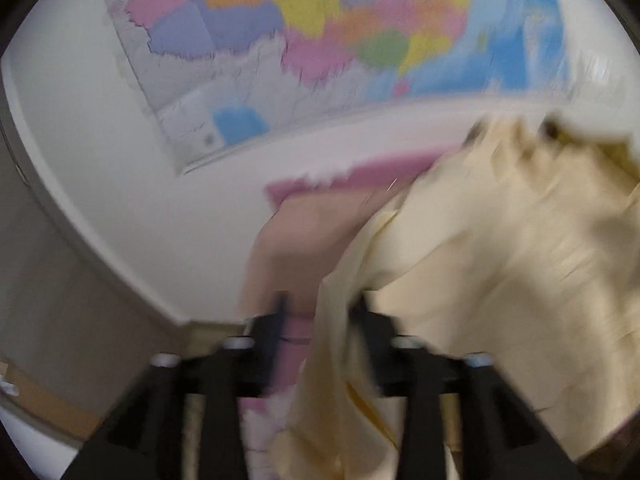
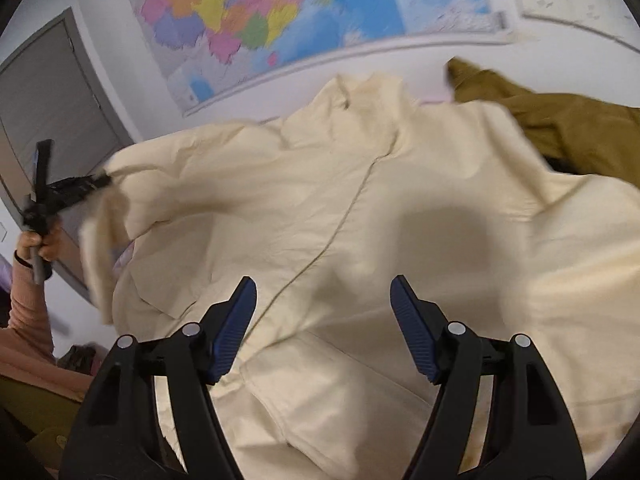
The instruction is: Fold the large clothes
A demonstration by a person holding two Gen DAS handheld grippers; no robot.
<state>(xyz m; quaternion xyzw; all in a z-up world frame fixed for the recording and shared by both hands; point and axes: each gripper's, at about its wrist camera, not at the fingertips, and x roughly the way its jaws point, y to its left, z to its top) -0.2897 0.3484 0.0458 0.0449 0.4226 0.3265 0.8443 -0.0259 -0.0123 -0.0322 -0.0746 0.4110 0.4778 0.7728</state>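
Wall map (image 2: 248, 16) behind, one cream garment (image 2: 360, 220) — two grippers, right gripper (image 2: 323, 312) agape

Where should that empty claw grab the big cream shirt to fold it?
Probably the cream shirt near its bottom hem, coming down from above with the right gripper. There the cloth lies flat and doubled just under the open jaws, and the left gripper is at the far sleeve.

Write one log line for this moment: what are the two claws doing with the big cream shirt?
left claw: lifting cream shirt edge, grip unclear | right claw: open above shirt, holding nothing | olive garment: lying behind
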